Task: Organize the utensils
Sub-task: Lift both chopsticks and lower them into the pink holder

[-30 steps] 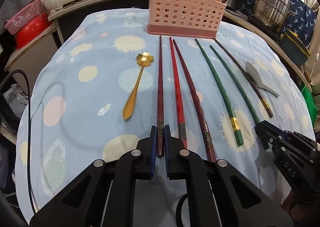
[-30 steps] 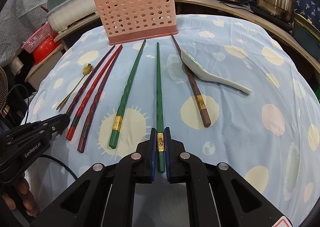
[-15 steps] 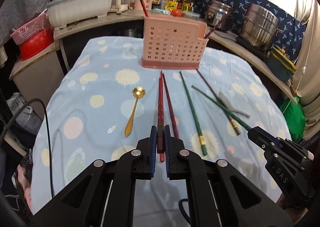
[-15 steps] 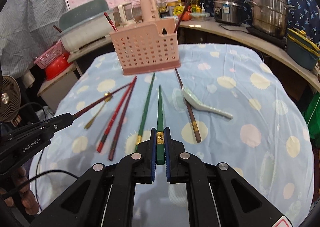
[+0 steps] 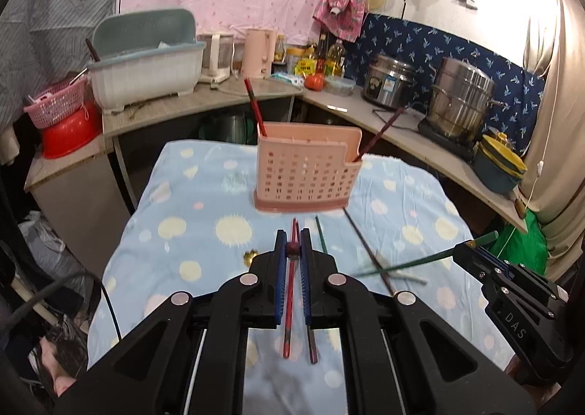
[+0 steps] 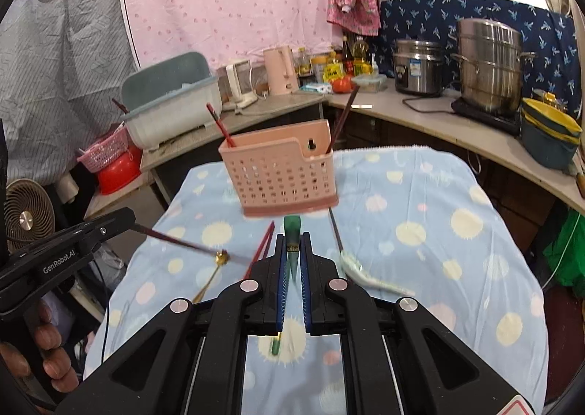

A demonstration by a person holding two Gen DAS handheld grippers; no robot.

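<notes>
While both chopsticks are coming up off the blue spotted desk (image 5: pixel 175 232), the picture is changing fast: a second ago they were lying flat in the row, now they are riding in the air. The left tongs (image 5: pixel 291 250) are pinching a dark red chopstick (image 5: pixel 292 248) end-on, and the right tongs (image 6: pixel 292 250) are pinching a green chopstick (image 6: pixel 291 232) the same way. That is two utensils lifted at once and, I'd say, heading for the pink perforated holder (image 5: pixel 305 174) straight ahead, where two sticks are already standing. Both hands are rising, angled gently downward. Waiting on the cloth are the gold spoon (image 6: pixel 220 257), the white soup spoon (image 6: pixel 360 274) and more chopsticks.
</notes>
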